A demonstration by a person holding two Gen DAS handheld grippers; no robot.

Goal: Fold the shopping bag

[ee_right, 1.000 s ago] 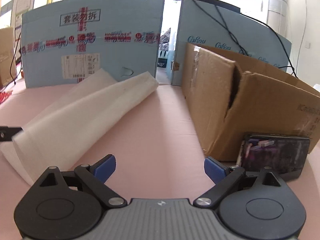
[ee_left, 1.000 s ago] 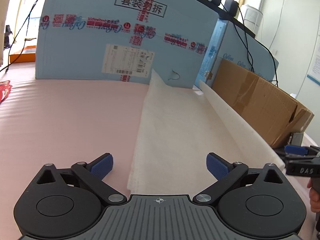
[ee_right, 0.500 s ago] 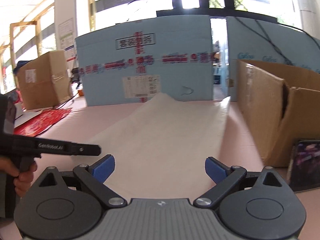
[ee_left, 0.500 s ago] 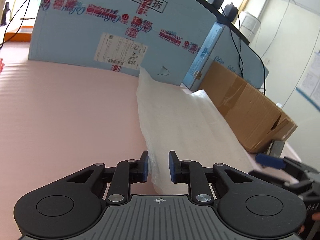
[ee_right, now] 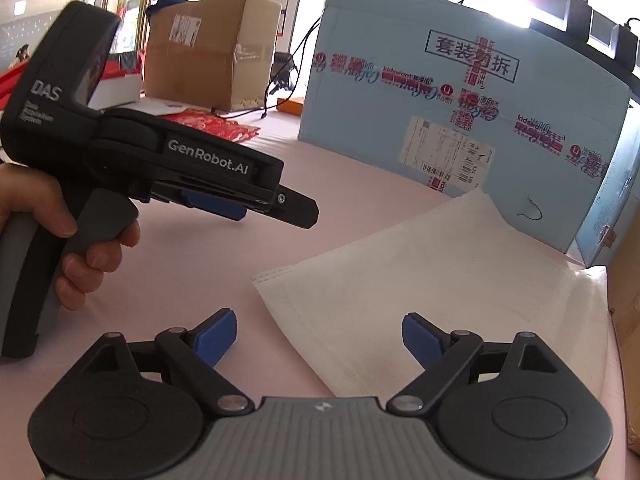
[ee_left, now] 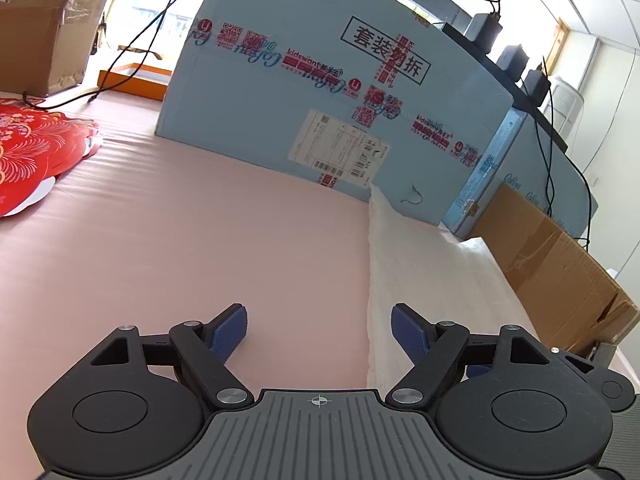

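Shopping bag [ee_right: 440,280] lay flat on the pink counter [ee_left: 200,240], free of both tongs, left [ee_left: 319,330] opening, right [ee_right: 319,338] closing empty; next fold needed aligned edges.

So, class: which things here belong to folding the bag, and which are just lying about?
Job: white bag; left gripper; right gripper.
Lying about: blue box; brown carton; red cloth; cables.

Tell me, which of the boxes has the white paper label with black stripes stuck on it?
The big light blue box behind the white shopping bag. Its white barcode label sits low on the front. The brown cardboard box further back is plain brown and taped.
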